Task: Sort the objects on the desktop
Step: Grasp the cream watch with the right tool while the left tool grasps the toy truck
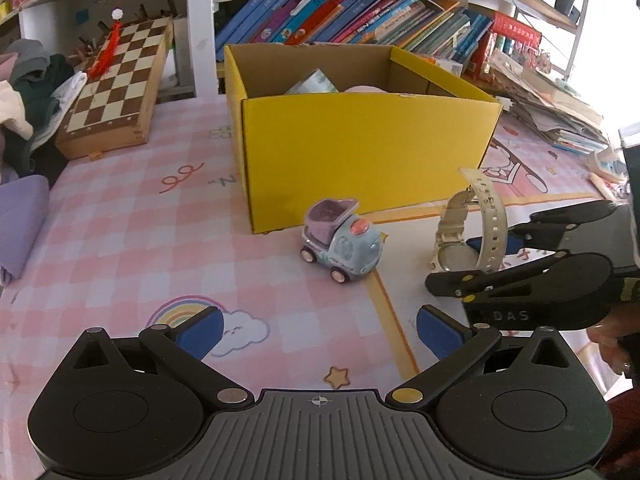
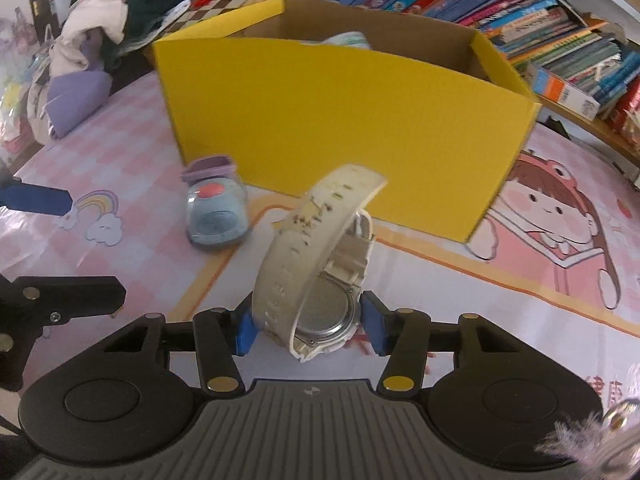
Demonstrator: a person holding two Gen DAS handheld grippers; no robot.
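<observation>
Between the blue pads of the right gripper (image 2: 310, 330) sits one cream wristwatch (image 2: 316, 264), clamped at its case, strap arching upward, before the single yellow box (image 2: 340, 120). One toy truck (image 1: 340, 246) stands on the pink mat (image 1: 132, 240), just ahead of the left gripper (image 1: 318, 330), whose jaws gape empty.

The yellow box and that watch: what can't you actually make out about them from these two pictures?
- Yellow box: both wrist views show only the tops of its contents; its front wall hides the rest.
- Watch: only its metal back shows between the right gripper pads; the dial faces away in both views.
- Toy truck: its far side is hidden, and the right wrist view is blurred.
- Left gripper: open, holding nothing.
</observation>
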